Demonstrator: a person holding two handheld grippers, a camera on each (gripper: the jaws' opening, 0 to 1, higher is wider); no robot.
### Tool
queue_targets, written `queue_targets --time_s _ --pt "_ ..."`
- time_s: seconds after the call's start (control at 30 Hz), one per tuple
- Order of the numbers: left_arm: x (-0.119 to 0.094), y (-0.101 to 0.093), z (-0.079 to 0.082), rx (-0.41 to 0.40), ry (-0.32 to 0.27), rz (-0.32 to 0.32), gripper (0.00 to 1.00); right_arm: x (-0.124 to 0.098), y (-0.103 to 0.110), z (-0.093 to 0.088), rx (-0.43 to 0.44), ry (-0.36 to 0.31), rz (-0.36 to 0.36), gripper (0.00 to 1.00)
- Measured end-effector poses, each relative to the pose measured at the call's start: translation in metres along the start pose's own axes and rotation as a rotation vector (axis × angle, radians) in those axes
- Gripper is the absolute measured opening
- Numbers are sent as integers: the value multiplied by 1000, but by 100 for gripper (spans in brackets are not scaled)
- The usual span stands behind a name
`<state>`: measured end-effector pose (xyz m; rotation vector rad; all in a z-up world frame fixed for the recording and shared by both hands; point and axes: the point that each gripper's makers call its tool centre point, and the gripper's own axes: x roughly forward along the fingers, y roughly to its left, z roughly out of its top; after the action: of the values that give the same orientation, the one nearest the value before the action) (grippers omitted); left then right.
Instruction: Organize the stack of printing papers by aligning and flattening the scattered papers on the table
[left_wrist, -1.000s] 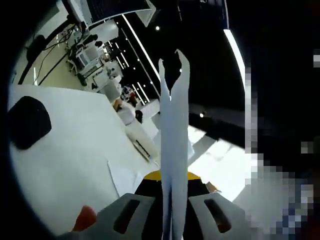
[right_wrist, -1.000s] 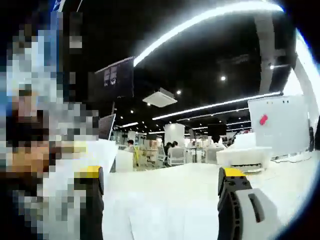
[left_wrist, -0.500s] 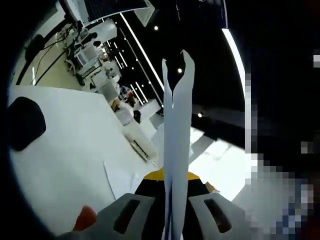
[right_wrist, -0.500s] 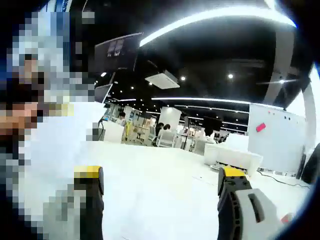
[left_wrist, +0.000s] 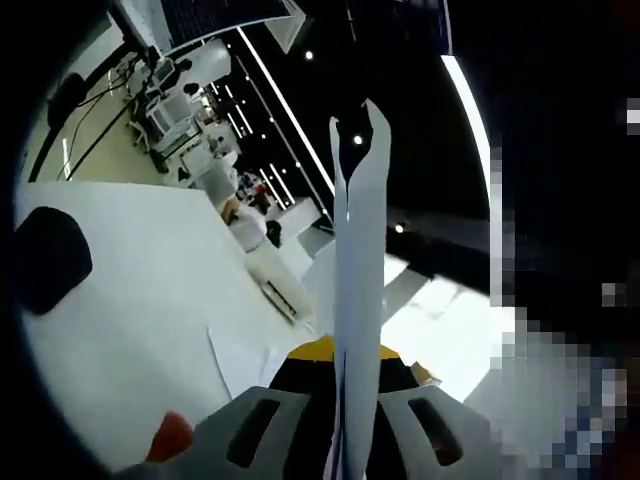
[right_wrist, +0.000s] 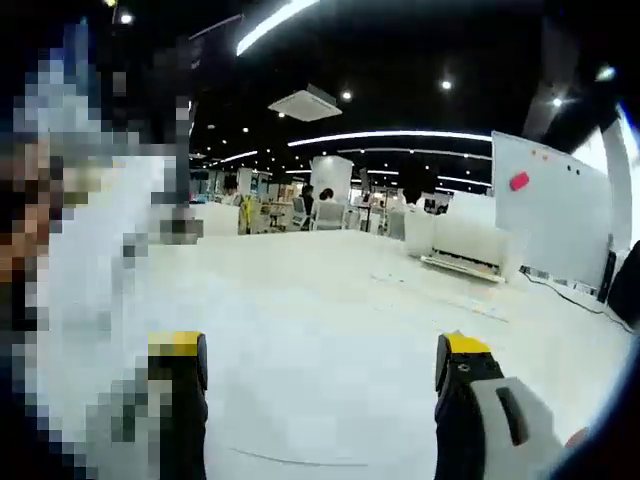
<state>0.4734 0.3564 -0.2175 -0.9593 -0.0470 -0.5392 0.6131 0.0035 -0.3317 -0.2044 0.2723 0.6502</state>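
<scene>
In the left gripper view my left gripper (left_wrist: 340, 372) is shut on a stack of white printing papers (left_wrist: 358, 260), seen edge-on and rising up the middle of the view. A loose white sheet (left_wrist: 240, 358) lies on the white table (left_wrist: 140, 300) just left of the jaws. In the right gripper view my right gripper (right_wrist: 318, 350) stands open, its yellow-tipped jaws wide apart over the white table (right_wrist: 330, 320) with nothing between them. A pale sheet of paper (right_wrist: 105, 270) shows at the left, partly blurred.
A black rounded object (left_wrist: 48, 258) lies on the table at the left of the left gripper view. A whiteboard (right_wrist: 555, 215) with a red magnet stands at the right of the right gripper view. Desks and people are far off in the room.
The right gripper's view has tilted downward, so more of the table now shows between its open jaws. The left gripper keeps its hold on the papers, which have barely shifted.
</scene>
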Motion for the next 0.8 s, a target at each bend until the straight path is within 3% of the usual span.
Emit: queue_targets --time_s 0.07,0.13,0.37,0.47,0.63,0.8 --pt "0 -1 0 3 1 -2 6 -3 5 -10 15 72 28 90" --pt "0 -1 0 0 1 -5 6 -5 6 -12 -37 108 38 90" --pt "2 1 0 -7 4 -9 6 2 0 2 -42 85 44 90" --pt "2 -1 0 -3 6 -10 6 8 8 -3 24 97 93 90" --pt "3 -3 -3 -5 11 -14 6 14 3 -17 3 133 78 90" --pt "3 -2 -4 -9 10 -12 6 20 12 -15 -26 99 115 90"
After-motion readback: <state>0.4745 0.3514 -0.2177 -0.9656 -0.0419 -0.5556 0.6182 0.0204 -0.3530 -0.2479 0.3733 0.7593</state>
